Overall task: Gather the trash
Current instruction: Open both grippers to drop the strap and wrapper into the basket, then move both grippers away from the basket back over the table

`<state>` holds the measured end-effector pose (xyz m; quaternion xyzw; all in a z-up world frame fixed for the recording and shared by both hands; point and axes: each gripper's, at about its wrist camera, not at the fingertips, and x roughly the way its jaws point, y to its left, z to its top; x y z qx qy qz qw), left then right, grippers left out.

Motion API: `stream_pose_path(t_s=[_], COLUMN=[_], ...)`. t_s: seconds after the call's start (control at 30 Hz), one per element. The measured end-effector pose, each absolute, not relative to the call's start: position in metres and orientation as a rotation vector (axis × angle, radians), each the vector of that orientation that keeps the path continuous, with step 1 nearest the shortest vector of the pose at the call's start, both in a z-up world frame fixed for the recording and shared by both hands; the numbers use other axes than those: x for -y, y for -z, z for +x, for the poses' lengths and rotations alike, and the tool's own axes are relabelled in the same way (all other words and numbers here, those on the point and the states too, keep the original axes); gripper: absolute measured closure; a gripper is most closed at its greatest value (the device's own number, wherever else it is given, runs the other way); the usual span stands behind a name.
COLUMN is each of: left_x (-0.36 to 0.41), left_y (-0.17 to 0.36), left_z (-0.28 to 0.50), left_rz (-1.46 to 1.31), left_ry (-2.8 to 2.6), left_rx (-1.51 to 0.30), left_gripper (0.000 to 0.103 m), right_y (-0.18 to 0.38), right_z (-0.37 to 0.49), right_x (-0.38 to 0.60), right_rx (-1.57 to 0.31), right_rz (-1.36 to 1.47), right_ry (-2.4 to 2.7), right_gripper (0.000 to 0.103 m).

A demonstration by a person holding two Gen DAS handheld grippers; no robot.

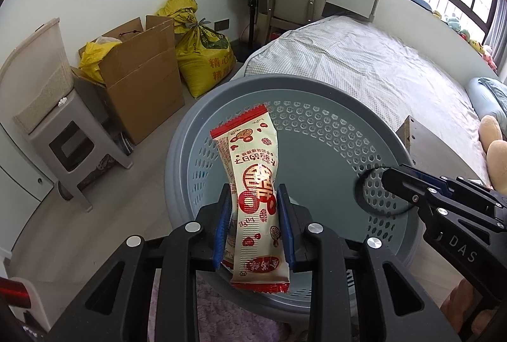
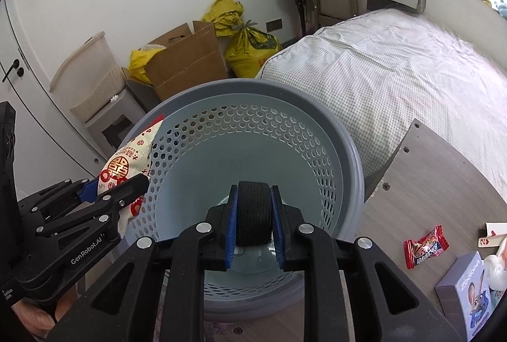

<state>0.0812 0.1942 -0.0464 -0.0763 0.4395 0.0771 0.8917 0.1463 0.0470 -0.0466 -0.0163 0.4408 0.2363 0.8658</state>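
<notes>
Over the round grey perforated plastic basket (image 2: 317, 133): your left gripper (image 1: 253, 228) pinches a cream-and-red printed snack wrapper (image 1: 253, 193); your right gripper (image 2: 253, 215) clamps a black ribbed roll (image 2: 253, 212) w/ both pads.

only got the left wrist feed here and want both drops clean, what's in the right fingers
Observer: A black roll, clamped between the right gripper's blue fingers, above the grey basket.
Operator: any trash left outside the basket
Observer: Yes, a red candy wrapper lies on the wooden table, right of the basket.
Operator: anything near it
Observer: A blue cartoon box, nearer the camera.
</notes>
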Motion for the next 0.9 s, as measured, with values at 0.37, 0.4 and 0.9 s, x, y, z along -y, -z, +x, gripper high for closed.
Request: stream_pose_path(t_s=[0.37, 0.4, 0.9], left_x=[-0.194, -0.194, -0.200], left_y=[0.037, 0.036, 0.031], left_z=[0.075, 0.074, 0.066], left_rz=[-0.153, -0.154, -0.160], left_ry=[-0.181, -0.182, -0.193], left_rx=[-0.882, -0.880, -0.874], left_gripper=[0.052, 0.052, 0.043], right_y=[0.036, 0.035, 0.030], right_z=[0.141, 0.141, 0.134], right_x=[-0.043, -0.043, -0.041], right_rx=[-0.878, -0.877, -0.865], right_rz=[-0.025, -0.024, -0.022], right_ry=[-0.479, -0.478, -0.470], right_gripper=[0.058, 0.058, 0.056])
